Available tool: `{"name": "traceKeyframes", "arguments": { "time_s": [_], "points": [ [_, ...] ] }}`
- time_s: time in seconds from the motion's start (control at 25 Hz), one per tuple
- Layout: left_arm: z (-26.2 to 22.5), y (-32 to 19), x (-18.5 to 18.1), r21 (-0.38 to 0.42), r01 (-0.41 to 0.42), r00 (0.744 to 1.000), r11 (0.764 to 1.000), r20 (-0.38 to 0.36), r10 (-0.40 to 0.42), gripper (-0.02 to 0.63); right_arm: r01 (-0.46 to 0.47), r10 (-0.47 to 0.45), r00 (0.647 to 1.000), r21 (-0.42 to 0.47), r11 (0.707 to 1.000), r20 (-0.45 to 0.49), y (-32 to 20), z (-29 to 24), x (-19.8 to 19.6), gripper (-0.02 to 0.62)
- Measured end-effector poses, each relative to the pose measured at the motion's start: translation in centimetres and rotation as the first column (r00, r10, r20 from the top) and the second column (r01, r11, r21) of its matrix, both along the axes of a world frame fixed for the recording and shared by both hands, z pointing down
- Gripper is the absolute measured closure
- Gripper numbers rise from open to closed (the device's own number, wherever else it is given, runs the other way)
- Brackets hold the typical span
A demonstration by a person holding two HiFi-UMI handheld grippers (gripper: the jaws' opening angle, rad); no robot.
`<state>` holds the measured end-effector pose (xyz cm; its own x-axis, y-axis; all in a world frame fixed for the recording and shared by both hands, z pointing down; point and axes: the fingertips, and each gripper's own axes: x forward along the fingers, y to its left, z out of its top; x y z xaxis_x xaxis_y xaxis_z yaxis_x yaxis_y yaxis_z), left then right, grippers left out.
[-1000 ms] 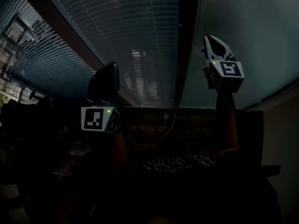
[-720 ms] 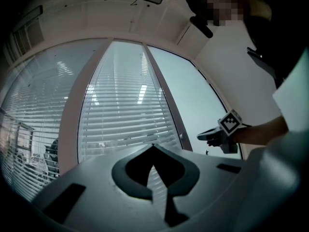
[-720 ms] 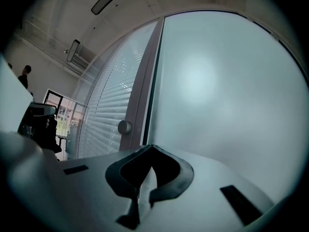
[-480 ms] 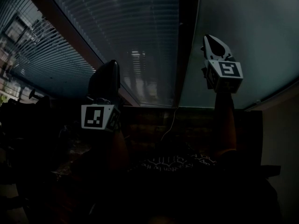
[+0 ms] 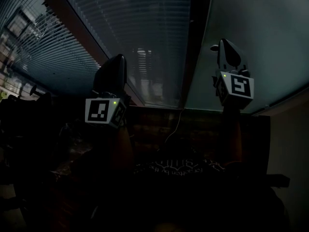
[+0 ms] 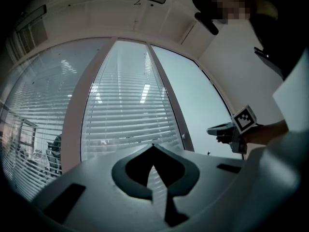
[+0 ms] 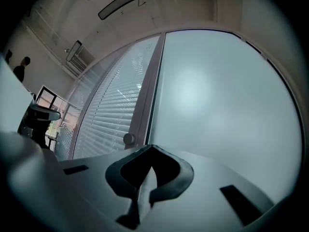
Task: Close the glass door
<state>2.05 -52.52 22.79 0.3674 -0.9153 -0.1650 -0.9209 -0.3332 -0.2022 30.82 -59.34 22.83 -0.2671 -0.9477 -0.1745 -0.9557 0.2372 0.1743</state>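
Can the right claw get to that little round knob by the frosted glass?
Probably yes. The right claw, shut and empty, has the round knob just left of its tips, and nothing shows between them.

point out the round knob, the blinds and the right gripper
round knob (image 7: 128, 139), right gripper view, middle of its round face
blinds (image 5: 130, 28), head view, slats of the middle pane
right gripper (image 5: 225, 43), head view, at its closed fingertips

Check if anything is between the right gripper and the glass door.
Nothing visible does. The right gripper, jaws together and empty, points at the frosted glass door with only open air ahead. The knob sits just left of its tips.
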Motion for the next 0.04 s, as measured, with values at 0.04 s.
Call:
{"name": "traceKeyframes", "arguments": {
  "time_s": [0.04],
  "points": [
    [0.02, -0.12, 0.02, -0.002, 0.000, 1.000, 1.000, -0.004, 0.000, 0.604, -0.003, 0.003, 1.000, 0.010, 1.000, 0.003, 0.33, -0.06, 0.07, 0.593]
  ]
}}
